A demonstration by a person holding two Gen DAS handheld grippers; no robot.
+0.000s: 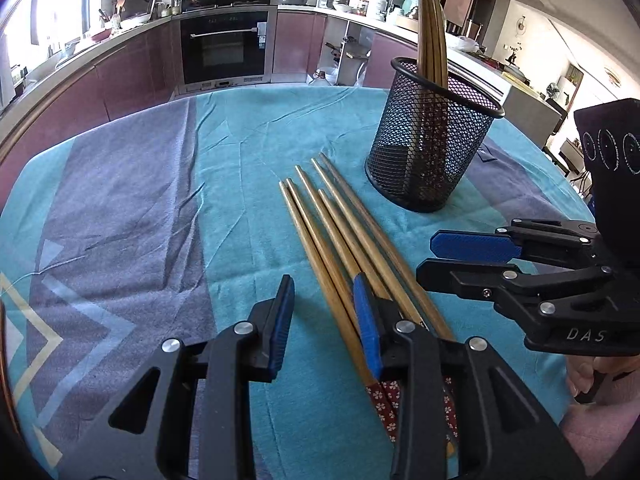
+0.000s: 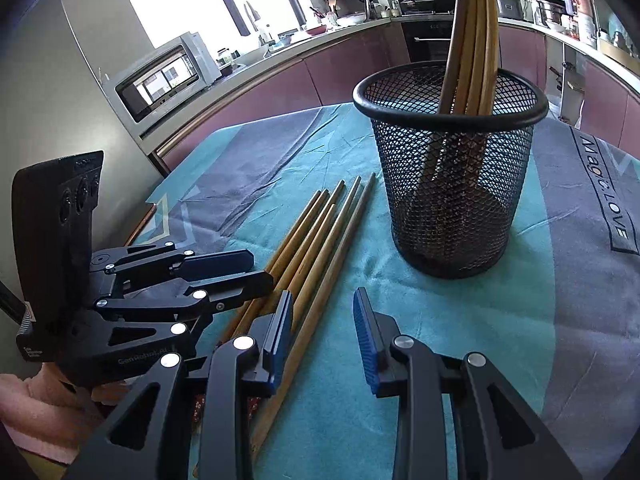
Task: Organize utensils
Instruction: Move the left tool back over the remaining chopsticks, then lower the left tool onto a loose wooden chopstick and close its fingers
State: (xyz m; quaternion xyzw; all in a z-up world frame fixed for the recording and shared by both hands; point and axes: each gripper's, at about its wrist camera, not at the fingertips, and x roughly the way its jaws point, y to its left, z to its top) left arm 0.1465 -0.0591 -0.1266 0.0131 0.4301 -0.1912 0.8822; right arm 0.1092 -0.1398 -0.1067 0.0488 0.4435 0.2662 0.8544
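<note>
Jaws spread wide and holding nothing, the left gripper (image 1: 326, 312) hangs low over the loose chopsticks (image 1: 340, 240), its right finger above their thick ends while its left finger stands over bare cloth to the side of them. The right gripper (image 2: 324, 334) is likewise parted and empty, its left finger just above the outermost stick of the bundle, its right finger over the teal tablecloth (image 2: 460, 320). Six chopsticks lie side by side on that cloth, tips pointing away from the grippers and towards the kitchen counter (image 1: 100, 52). Just beside their tips, on the side of the right gripper, stands the black mesh holder (image 1: 432, 140), upright, with several more chopsticks (image 1: 430, 32) leaning inside it. An oven (image 1: 224, 46) sits well beyond the bundle.
</note>
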